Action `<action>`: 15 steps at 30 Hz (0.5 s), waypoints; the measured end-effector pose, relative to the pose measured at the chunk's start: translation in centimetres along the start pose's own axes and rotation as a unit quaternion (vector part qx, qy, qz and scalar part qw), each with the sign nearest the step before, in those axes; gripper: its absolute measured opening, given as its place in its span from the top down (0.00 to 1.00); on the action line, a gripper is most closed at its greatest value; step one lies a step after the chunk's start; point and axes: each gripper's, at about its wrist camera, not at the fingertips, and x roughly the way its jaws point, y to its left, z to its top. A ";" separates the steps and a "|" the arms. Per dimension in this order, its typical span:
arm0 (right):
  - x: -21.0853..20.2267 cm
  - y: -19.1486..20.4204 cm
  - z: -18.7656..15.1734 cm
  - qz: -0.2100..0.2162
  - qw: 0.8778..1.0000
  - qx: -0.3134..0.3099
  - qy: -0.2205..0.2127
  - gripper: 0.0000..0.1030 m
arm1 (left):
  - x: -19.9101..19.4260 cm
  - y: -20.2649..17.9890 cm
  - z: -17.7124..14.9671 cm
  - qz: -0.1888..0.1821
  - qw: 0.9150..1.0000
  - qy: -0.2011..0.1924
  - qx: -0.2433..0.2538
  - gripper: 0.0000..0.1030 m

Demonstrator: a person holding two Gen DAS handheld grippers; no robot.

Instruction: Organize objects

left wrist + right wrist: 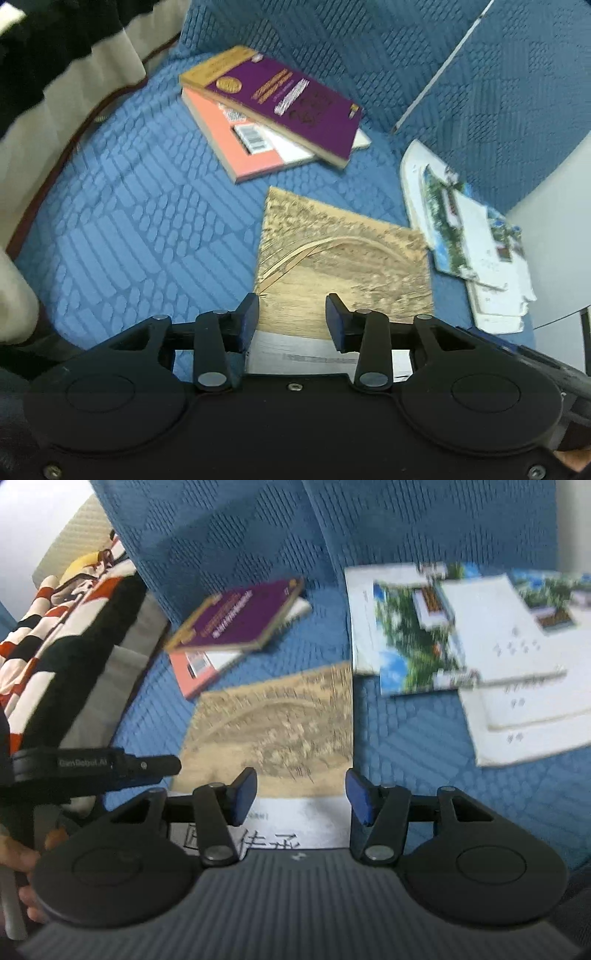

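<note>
On the blue sofa seat, near its front edge, the tan book (343,258) lies flat; left claw (291,317) & right claw (301,794) hover part-open, empty. Grip opposite edges, lift level.

Book pair (273,110) stacked behind flat book (343,258); booklet pile (480,240) at right

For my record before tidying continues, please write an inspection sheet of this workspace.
Surface: blue quilted sofa cover.
Job's things: purple book lying askew on the salmon book; tan picture book flat in the middle; pile of white booklets.
Clutter: striped cloth at the sofa's end.
Grippers: left tool and right tool, both open over the tan picture book's near edge, holding nothing.
Cables: nothing seen.
Surroundings: blue back cushions.
</note>
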 end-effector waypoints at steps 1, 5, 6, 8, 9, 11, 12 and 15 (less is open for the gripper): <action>-0.7 0.3 0.2 0.001 1.000 -0.004 -0.008 0.45 | -0.7 -0.1 0.0 -0.005 1.000 -0.006 -0.001 0.63; -3.6 1.8 1.4 0.014 0.999 -0.012 -0.038 0.45 | -4.0 -1.1 0.0 -0.015 0.999 -0.029 0.007 0.62; -4.4 2.2 1.7 0.017 0.999 -0.016 -0.044 0.45 | -4.8 -1.5 0.0 -0.013 0.999 -0.033 0.012 0.62; -5.8 3.2 2.1 0.023 0.998 -0.029 -0.058 0.45 | -6.4 -2.2 -0.1 -0.022 0.999 -0.043 0.018 0.61; -6.5 3.8 2.3 0.023 0.997 -0.039 -0.064 0.45 | -7.1 -2.5 -0.2 -0.027 0.998 -0.046 0.017 0.61; -7.9 4.7 2.6 0.024 0.995 -0.051 -0.077 0.45 | -8.7 -3.1 -0.4 -0.035 0.997 -0.059 0.021 0.61; -8.6 5.2 2.7 0.025 0.995 -0.054 -0.083 0.45 | -9.5 -3.5 -0.5 -0.039 0.997 -0.067 0.025 0.60; -10.4 6.2 2.9 0.027 0.993 -0.056 -0.100 0.45 | -11.9 -4.3 -0.7 -0.051 0.995 -0.084 0.034 0.56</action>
